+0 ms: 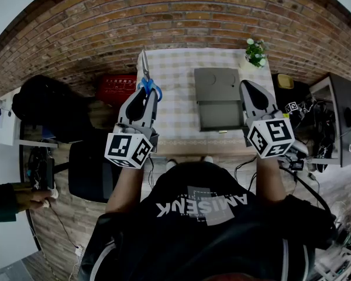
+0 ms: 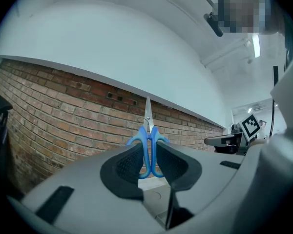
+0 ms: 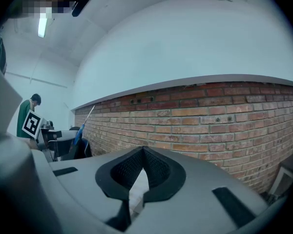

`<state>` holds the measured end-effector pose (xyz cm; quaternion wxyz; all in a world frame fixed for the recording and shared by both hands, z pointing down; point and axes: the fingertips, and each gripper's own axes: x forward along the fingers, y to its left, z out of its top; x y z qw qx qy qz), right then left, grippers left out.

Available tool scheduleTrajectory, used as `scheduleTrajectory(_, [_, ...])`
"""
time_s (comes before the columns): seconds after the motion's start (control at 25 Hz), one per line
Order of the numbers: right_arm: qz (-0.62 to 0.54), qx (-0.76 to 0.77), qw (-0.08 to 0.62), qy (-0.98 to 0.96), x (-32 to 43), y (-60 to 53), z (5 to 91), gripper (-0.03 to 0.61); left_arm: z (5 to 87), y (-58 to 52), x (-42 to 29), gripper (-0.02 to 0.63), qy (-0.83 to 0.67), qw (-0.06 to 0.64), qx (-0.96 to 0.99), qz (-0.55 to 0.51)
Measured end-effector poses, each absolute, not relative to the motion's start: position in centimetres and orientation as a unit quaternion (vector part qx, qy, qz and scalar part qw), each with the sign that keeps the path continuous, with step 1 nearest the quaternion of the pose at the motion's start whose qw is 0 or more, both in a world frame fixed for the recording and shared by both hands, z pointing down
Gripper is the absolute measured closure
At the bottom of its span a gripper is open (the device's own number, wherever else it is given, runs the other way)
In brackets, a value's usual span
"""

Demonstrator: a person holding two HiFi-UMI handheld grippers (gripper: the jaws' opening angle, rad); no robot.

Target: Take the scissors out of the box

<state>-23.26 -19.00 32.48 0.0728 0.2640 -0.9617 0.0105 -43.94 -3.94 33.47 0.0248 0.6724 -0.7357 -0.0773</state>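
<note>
The counter (image 1: 175, 107) bears the open grey box (image 1: 217, 98), just beside the right gripper (image 1: 247, 88), whose jaws are pressed together and empty. The left gripper (image 1: 146, 95) pinches the scissors (image 1: 145, 69) by their blue handles, blades beyond its jaws. Removal looks done; next they need setting down clear of the box.

1. My left gripper (image 1: 146, 93) and right gripper (image 1: 246, 86) have smooth grey shells that taper to points.
2. Black textured pads (image 3: 124, 169) line their jaws.
3. Each carries a white cube (image 1: 128, 149) with black square markers.
4. I wear a black T-shirt (image 1: 181, 239) with white lettering.
</note>
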Motion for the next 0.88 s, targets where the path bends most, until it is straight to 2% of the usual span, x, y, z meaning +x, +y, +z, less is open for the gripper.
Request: scheduleTrajectory(0.88, [0.019, 0.265, 0.073, -0.961, -23.11, -19.34, 33.43, 0.539, 33.66, -4.00, -44.54, 0.520, -0.751, 0.028, 0.654, -0.083])
